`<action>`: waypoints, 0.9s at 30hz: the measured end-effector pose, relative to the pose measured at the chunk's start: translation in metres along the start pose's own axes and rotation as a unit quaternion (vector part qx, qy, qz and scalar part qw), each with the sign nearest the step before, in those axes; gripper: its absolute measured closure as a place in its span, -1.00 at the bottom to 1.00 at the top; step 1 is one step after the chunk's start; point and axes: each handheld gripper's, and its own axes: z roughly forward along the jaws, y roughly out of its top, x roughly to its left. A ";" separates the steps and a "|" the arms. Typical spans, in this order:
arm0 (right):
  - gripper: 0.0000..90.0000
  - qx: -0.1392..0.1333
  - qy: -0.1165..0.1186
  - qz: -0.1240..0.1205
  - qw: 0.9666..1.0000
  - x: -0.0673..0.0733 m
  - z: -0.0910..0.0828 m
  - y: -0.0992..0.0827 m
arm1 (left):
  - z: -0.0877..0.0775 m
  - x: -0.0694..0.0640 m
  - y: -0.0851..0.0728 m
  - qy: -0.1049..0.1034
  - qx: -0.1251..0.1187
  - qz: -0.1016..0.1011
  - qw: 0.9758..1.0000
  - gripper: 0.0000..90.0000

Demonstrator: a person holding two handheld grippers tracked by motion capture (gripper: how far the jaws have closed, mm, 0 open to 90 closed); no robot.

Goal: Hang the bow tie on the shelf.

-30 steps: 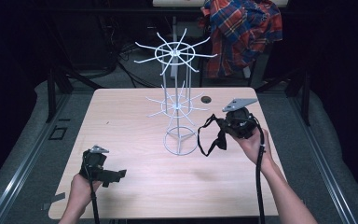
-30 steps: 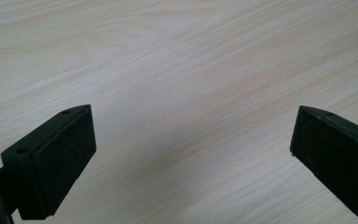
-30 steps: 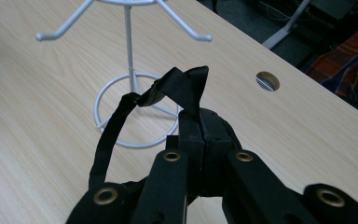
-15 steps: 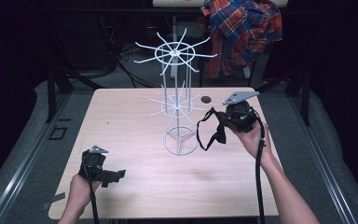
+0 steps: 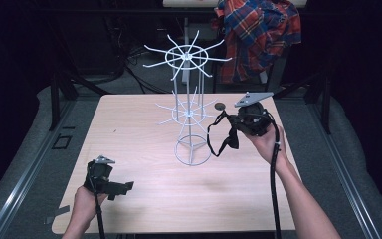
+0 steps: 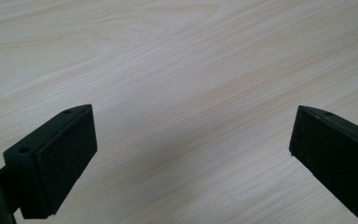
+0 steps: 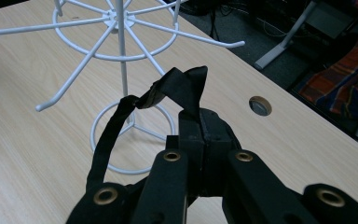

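A white wire rack [image 5: 188, 113] with hooked arms on two tiers stands mid-table; its pole and lower arms appear in the right gripper view [image 7: 121, 51]. My right gripper [image 5: 238, 122] is held above the table just right of the rack, shut on a black strap [image 5: 223, 135]. The strap hangs in a loop beside the rack's base ring. In the right gripper view the jaws [image 7: 203, 140] pinch the strap [image 7: 179, 86], which folds above the tips. My left gripper [image 5: 118, 188] rests low at the table's front left, open, with bare wood between its jaws [image 6: 191, 154].
The light wood table [image 5: 139, 129] has a round cable hole [image 5: 220, 105] behind the rack, also seen in the right gripper view [image 7: 260, 105]. A plaid shirt [image 5: 258, 35] hangs behind the far edge. Dark floor and metal frames surround the table.
The right gripper with the strap has drifted slightly up and away from the person. The left gripper has kept still.
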 end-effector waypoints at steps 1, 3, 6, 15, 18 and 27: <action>0.98 -0.001 0.001 0.003 1.000 0.000 0.002 0.001 | 0.000 0.000 0.000 0.000 -0.001 -0.001 1.000 -0.98; 0.98 0.001 0.001 0.002 1.000 -0.001 0.004 0.001 | 0.000 0.000 0.000 0.000 0.000 0.000 1.000 -0.98; 0.98 0.003 0.002 0.007 1.000 -0.003 0.008 0.001 | 0.000 0.000 0.000 -0.001 0.000 0.000 1.000 -0.98; 0.98 0.011 0.004 0.021 1.000 -0.008 0.022 0.000 | 0.001 -0.002 0.001 -0.002 0.003 0.002 1.000 -0.98; 0.98 0.013 0.004 0.023 1.000 -0.009 0.025 0.000 | 0.001 -0.001 0.000 -0.002 0.005 0.003 1.000 -0.98; 0.98 0.019 0.002 0.031 0.999 -0.011 0.031 -0.003 | 0.002 -0.001 0.001 -0.002 0.005 0.003 1.000 -0.98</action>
